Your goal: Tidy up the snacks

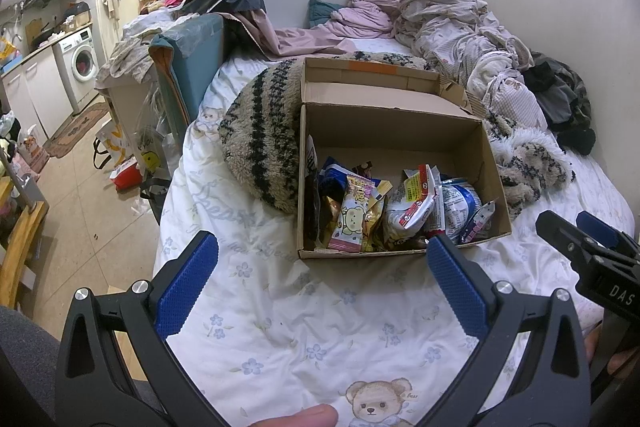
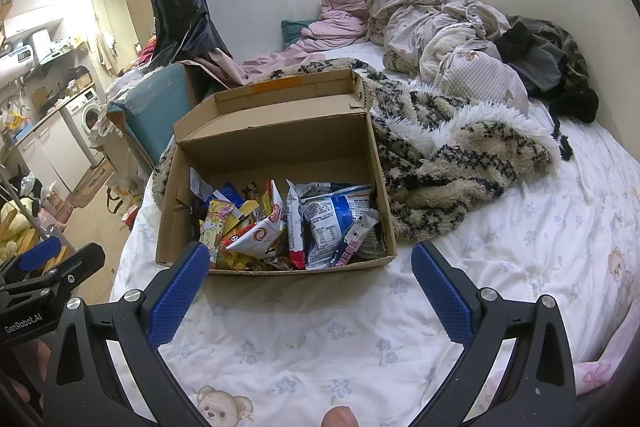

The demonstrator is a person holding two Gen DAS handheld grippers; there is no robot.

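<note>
An open cardboard box [image 1: 396,123] sits on the bed and holds several snack packets [image 1: 400,211]. It also shows in the right wrist view [image 2: 272,143] with the snack packets [image 2: 288,223] piled at its front. My left gripper [image 1: 322,251] is open and empty, hovering over the white sheet just in front of the box. My right gripper [image 2: 310,259] is open and empty, also just in front of the box. The right gripper shows at the right edge of the left wrist view [image 1: 576,231], and the left gripper at the left edge of the right wrist view [image 2: 60,255].
A fluffy striped blanket [image 2: 452,163] lies behind and right of the box. Crumpled bedding and clothes [image 2: 440,27] pile at the bed's far end. The bed's left edge [image 1: 172,195] drops to a cluttered floor with bags [image 1: 128,163] and a washing machine [image 1: 82,59].
</note>
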